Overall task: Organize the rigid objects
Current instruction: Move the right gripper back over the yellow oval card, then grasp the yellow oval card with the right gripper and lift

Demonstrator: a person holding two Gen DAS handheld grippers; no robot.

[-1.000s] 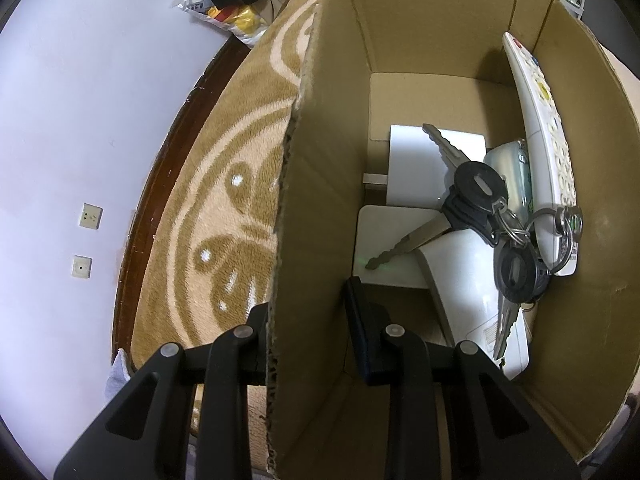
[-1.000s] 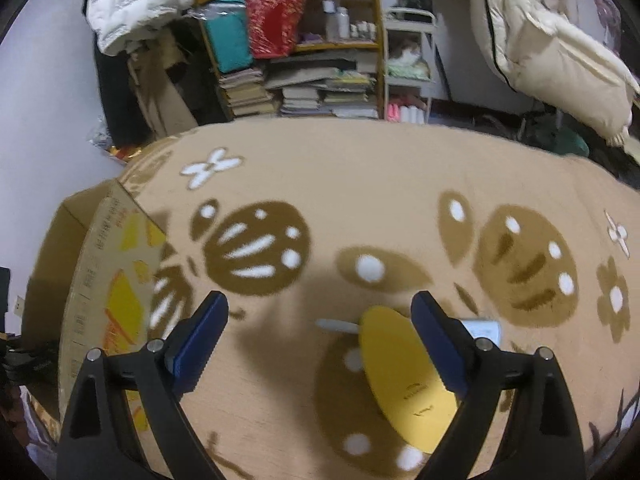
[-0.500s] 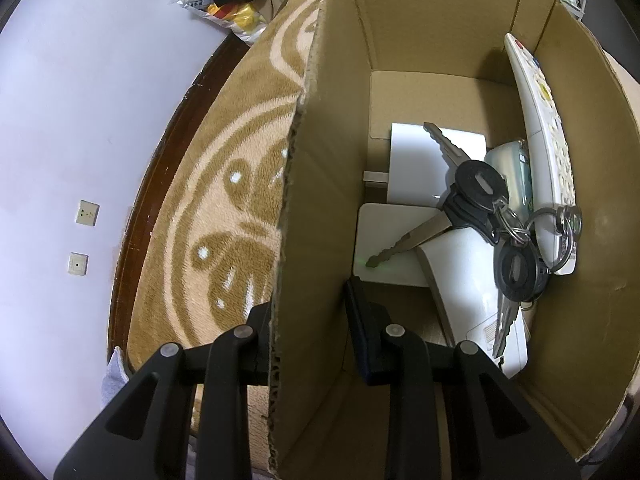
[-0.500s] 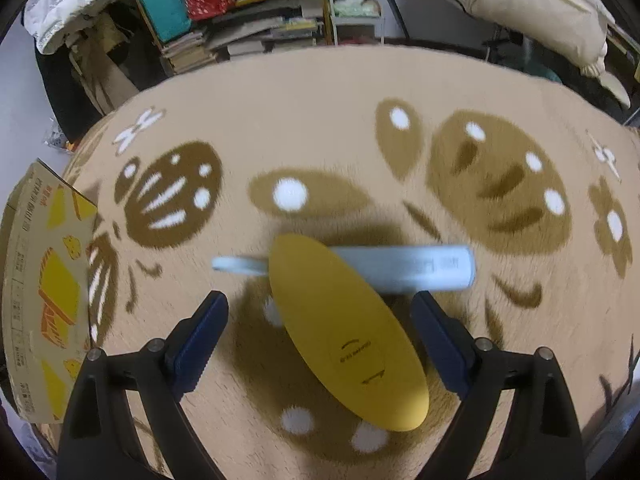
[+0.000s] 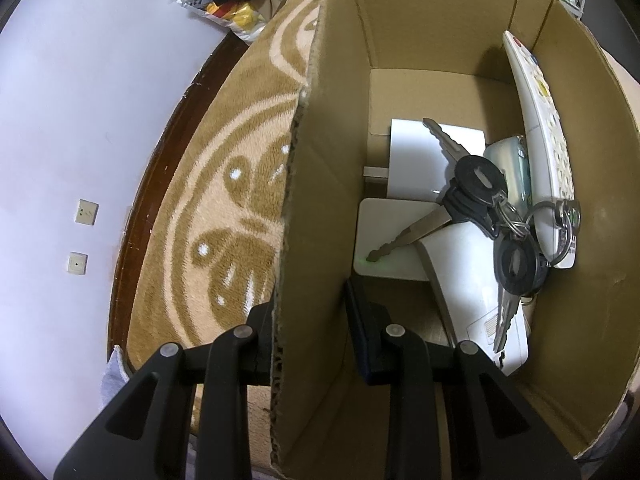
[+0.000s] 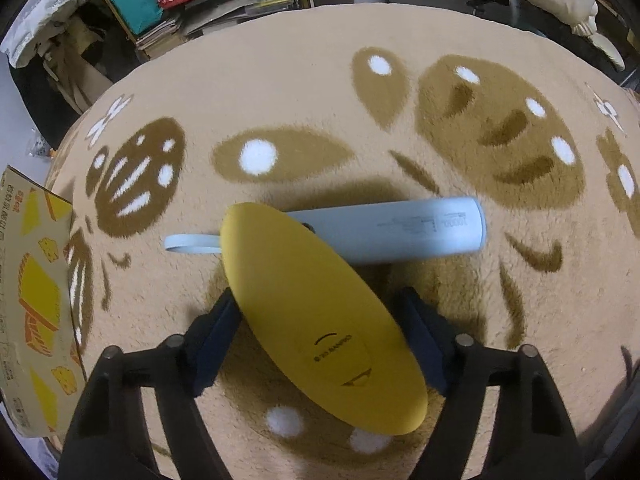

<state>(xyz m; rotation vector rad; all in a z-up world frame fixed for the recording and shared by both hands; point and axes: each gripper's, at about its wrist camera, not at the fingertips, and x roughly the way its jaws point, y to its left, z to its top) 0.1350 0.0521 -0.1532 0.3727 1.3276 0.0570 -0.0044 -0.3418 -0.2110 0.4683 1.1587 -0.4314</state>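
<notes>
My left gripper [image 5: 312, 320] is shut on the left wall of the cardboard box [image 5: 320, 184], one finger outside, one inside. Inside lie a bunch of keys [image 5: 476, 208], a white remote [image 5: 544, 136] leaning on the right wall, and several white flat devices [image 5: 472, 292]. In the right wrist view a yellow oval case [image 6: 316, 320] lies on the rug, partly over a pale blue cylinder [image 6: 404, 232] with a loop strap. My right gripper [image 6: 320, 340] is open, its fingers on either side of the yellow case.
The box's printed outer side [image 6: 36, 300] shows at the left of the right wrist view. The patterned beige and brown rug [image 6: 360, 120] covers the floor. Cluttered shelves [image 6: 180, 4] and bedding stand beyond. A wall with sockets [image 5: 84, 236] is left of the box.
My right gripper has moved forward and down over the yellow case, which now lies between its fingers. The left gripper keeps its hold on the box wall, unmoved.
</notes>
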